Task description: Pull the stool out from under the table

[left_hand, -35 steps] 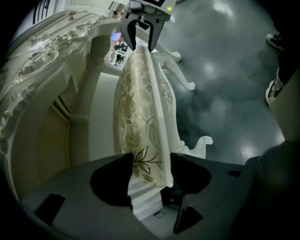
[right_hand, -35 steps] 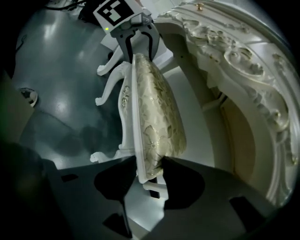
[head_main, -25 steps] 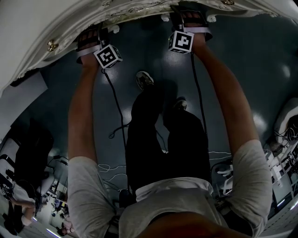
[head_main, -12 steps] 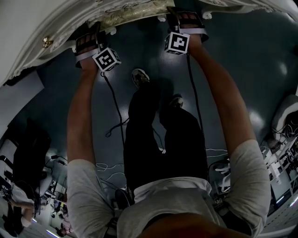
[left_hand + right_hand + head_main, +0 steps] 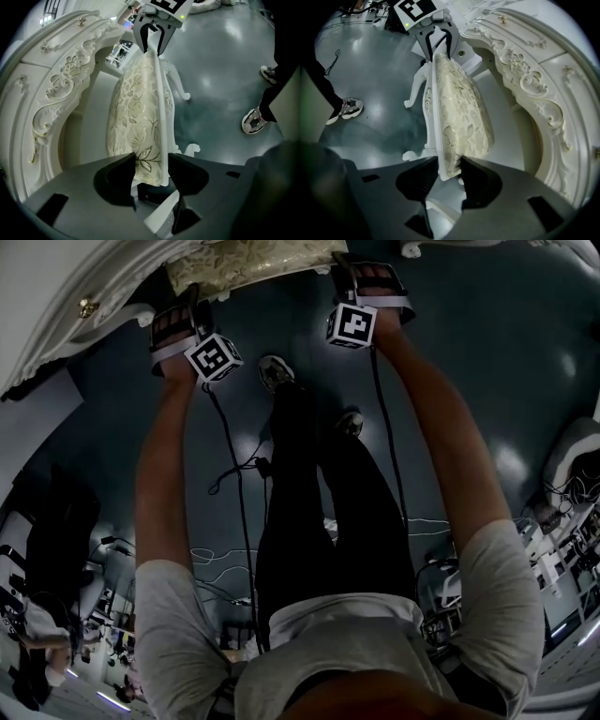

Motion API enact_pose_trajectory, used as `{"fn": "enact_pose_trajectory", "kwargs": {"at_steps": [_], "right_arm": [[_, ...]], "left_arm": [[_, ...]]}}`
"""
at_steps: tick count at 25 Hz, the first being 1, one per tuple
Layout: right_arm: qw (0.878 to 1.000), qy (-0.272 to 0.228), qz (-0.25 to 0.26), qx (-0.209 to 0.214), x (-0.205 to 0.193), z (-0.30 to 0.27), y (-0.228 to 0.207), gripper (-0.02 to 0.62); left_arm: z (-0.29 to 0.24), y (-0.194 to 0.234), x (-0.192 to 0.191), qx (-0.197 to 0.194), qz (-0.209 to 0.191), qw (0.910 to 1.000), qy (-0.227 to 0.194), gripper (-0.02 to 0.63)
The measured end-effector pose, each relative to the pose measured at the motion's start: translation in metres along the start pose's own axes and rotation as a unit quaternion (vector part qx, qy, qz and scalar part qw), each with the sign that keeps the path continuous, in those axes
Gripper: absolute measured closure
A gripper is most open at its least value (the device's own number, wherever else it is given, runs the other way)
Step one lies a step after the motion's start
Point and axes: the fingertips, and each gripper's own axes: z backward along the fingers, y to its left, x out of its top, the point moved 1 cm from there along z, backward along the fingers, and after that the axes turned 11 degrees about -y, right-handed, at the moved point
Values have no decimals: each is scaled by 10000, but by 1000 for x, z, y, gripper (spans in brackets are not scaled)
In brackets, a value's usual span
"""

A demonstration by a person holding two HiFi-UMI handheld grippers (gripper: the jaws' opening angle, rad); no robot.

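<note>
Change: the stool (image 5: 248, 259) shows more of its cushion from under the table (image 5: 56, 296) than a second ago. Both arms and the shoes (image 5: 272, 371) have drawn back from the table with it.
Arms: bare and stretched toward the table, with one gripper in each hand.
Left gripper (image 5: 150, 174): dark matte jaws set fairly wide, clamped on one end of the stool's seat, with cushion and rim between the pads.
Right gripper (image 5: 449, 178): clamped on the other end of the seat. Its jaws have just been closing, and the seat edge is between them.
Stool: partly out from under the table's front edge and held at both ends. The padded cushion is cream-gold fabric with a woven leaf pattern. It sits in a smooth white frame on curved white legs with scrolled feet.
Table: white, with a curving front carved in raised scrolls touched with gilt. It has small brass-coloured knobs.
Floor (image 5: 487, 352): dark grey-green and glossy in front of the table, with soft light spots. Thin cables (image 5: 239, 474) trail over it.
</note>
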Motion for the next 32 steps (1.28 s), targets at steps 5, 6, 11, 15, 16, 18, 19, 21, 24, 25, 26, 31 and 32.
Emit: {"fn": "enact_pose_trajectory", "kwargs": {"at_steps": [5,6,11,15,16,18,19,21,24,25,26,31,32], "right_arm": [[10000,33,-9,-60,-2,3,8,434],[9999,33,6,-106,-3,3,6,434],[9997,40,141,-182,0,2,2,417],[9983,203,477,-273,-1,2,2,391],[9980,215,566,-205,-2,2,4,378],[9969,212,759,35,-5,1,11,305],[9963,201,832,87,-7,1,11,304],[9964,166,830,-3,-7,1,2,305],[9976,265,635,-87,-5,-2,-5,378],[9975,313,636,-54,-5,-3,-4,387],[9972,330,668,-28,-5,-3,-4,393],[9983,105,567,-86,-8,-1,5,407],[9984,70,551,-92,-7,0,5,408]], "left_arm": [[6,-9,4,-51,90,9999,13,407],[6,-8,5,-40,89,10000,11,408],[2,-5,0,211,84,9997,84,374],[-5,-9,-6,391,-155,9988,259,342],[-7,-9,-8,378,-272,9985,303,315],[-8,-6,-9,286,-556,9975,337,311],[-8,-4,-9,230,-624,9972,332,311],[-8,-1,-6,187,-571,9978,284,311],[-6,-4,-2,204,-443,9987,170,313],[-6,-4,-1,184,-382,9991,89,317],[-6,-4,0,155,-321,9994,4,321],[-2,-6,5,33,-170,9998,-92,342],[-2,-7,4,43,-169,9998,-61,344]]}}
